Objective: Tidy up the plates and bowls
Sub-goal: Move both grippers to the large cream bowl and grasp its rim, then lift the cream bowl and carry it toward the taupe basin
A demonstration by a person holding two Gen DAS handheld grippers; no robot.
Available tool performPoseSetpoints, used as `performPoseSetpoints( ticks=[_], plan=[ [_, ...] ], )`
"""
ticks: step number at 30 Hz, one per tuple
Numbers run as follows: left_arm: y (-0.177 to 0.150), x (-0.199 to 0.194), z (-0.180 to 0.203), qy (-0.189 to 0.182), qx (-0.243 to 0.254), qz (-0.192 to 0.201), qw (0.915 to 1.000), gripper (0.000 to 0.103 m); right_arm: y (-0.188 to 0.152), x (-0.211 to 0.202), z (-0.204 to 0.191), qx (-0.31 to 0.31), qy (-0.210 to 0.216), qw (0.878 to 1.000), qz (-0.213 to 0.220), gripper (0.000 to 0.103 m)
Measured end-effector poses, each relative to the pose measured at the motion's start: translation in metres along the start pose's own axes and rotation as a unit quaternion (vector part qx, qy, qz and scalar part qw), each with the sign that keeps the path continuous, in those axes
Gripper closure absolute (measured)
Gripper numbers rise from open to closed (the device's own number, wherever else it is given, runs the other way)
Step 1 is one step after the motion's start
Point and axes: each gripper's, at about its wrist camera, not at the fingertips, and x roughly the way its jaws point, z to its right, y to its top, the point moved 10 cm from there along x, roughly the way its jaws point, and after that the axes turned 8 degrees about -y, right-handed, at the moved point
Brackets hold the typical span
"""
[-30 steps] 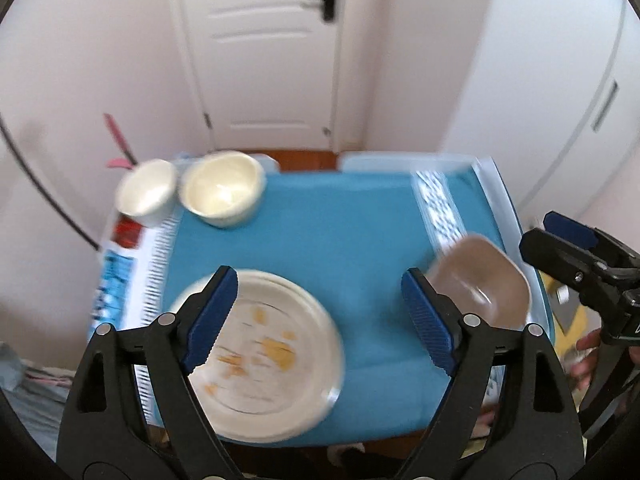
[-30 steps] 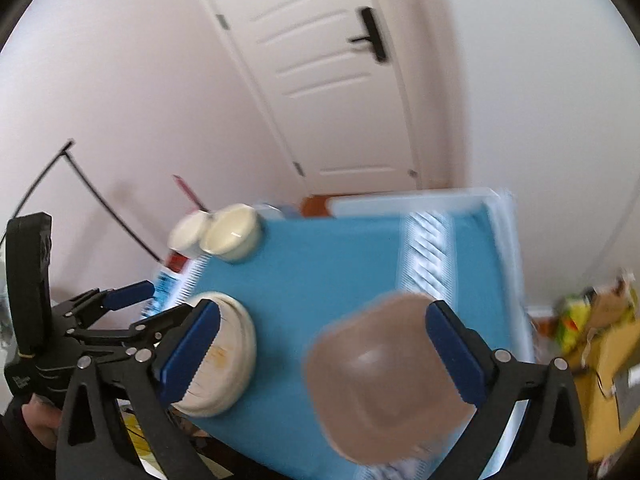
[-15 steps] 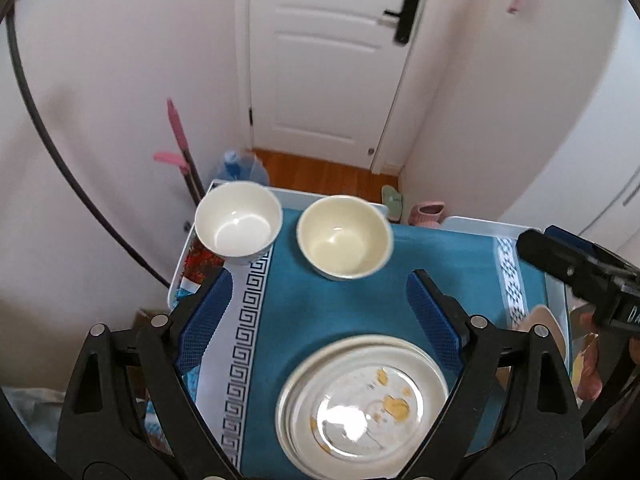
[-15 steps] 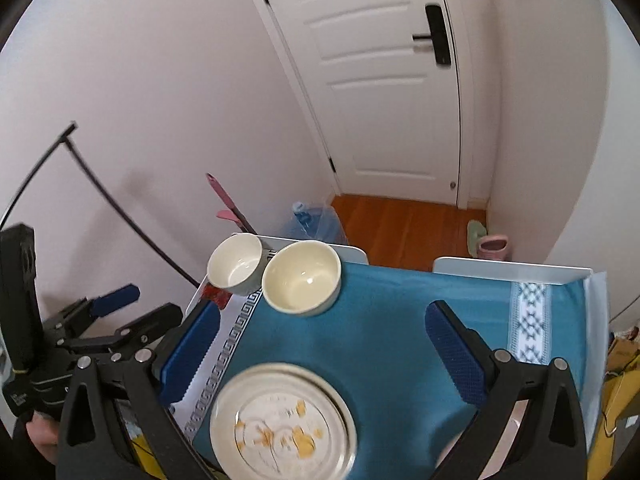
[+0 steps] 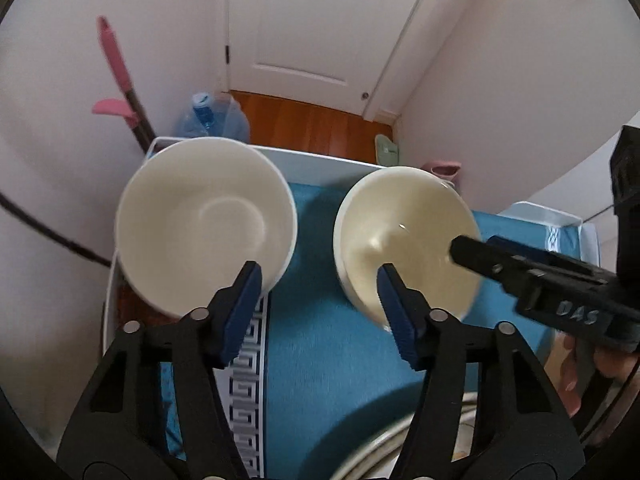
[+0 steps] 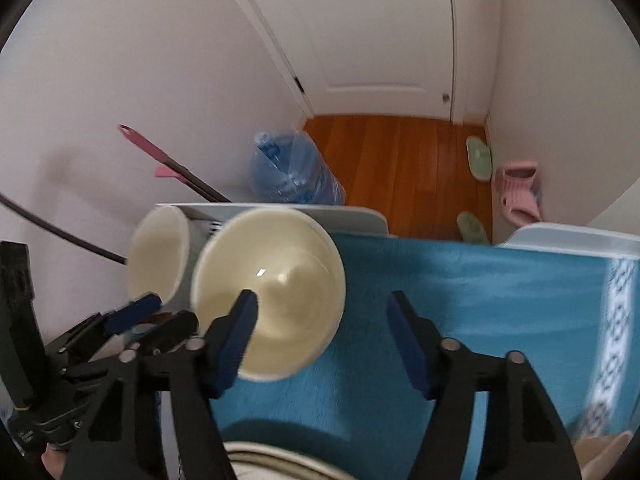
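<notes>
A white bowl [image 5: 206, 220] and a cream bowl [image 5: 406, 236] stand side by side at the far end of the blue tablecloth [image 5: 320, 360]. My left gripper [image 5: 318, 304] is open and empty, hovering over the gap between the two bowls. My right gripper [image 6: 320, 332] is open and empty, its left finger over the cream bowl [image 6: 268, 292]. The white bowl [image 6: 158, 256] sits left of it. The rim of a dirty plate [image 5: 384, 452] shows at the bottom, also in the right wrist view [image 6: 272, 460]. The right gripper's finger [image 5: 520, 272] reaches over the cream bowl.
A blue water jug [image 6: 292, 176], a pink-handled mop [image 5: 120, 76] and slippers [image 6: 516, 192] are on the floor beyond the table's far edge. A closed white door [image 5: 320, 20] is behind. A brown bowl's edge [image 6: 604, 452] shows at the bottom right.
Both grippers have moved forward and down toward the two bowls, which now loom large. The plate has slid to the bottom of both views. Both jaws have narrowed but stay open.
</notes>
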Motion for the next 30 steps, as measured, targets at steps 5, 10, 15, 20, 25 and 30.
performPoseSetpoints(
  ticks=[5, 10, 15, 20, 25, 30],
  plan=[
    [0.000, 0.004, -0.003, 0.010, 0.008, 0.009, 0.9999, 0.054, -0.003, 0.020, 0.005, 0.026, 0.000, 1.000, -0.009, 0.051],
    [0.003, 0.002, 0.002, 0.029, 0.028, 0.021, 0.9990, 0.059, -0.002, 0.023, 0.002, 0.032, 0.002, 0.999, -0.010, 0.051],
    [0.001, -0.004, 0.018, 0.035, 0.051, 0.039, 0.9973, 0.063, -0.002, 0.023, -0.002, 0.029, 0.004, 1.000, -0.007, 0.051],
    [-0.003, 0.011, 0.030, 0.033, 0.064, 0.021, 0.9972, 0.065, -0.002, 0.025, -0.002, 0.025, 0.002, 1.000, -0.008, 0.051],
    [-0.005, 0.024, 0.018, 0.034, 0.040, 0.007, 0.9986, 0.075, -0.004, 0.029, -0.003, 0.017, 0.002, 1.000, -0.013, 0.070],
    [0.001, 0.034, 0.022, 0.023, 0.039, 0.004, 0.9990, 0.088, -0.008, 0.036, -0.004, 0.014, 0.004, 1.000, -0.018, 0.086]
  ],
)
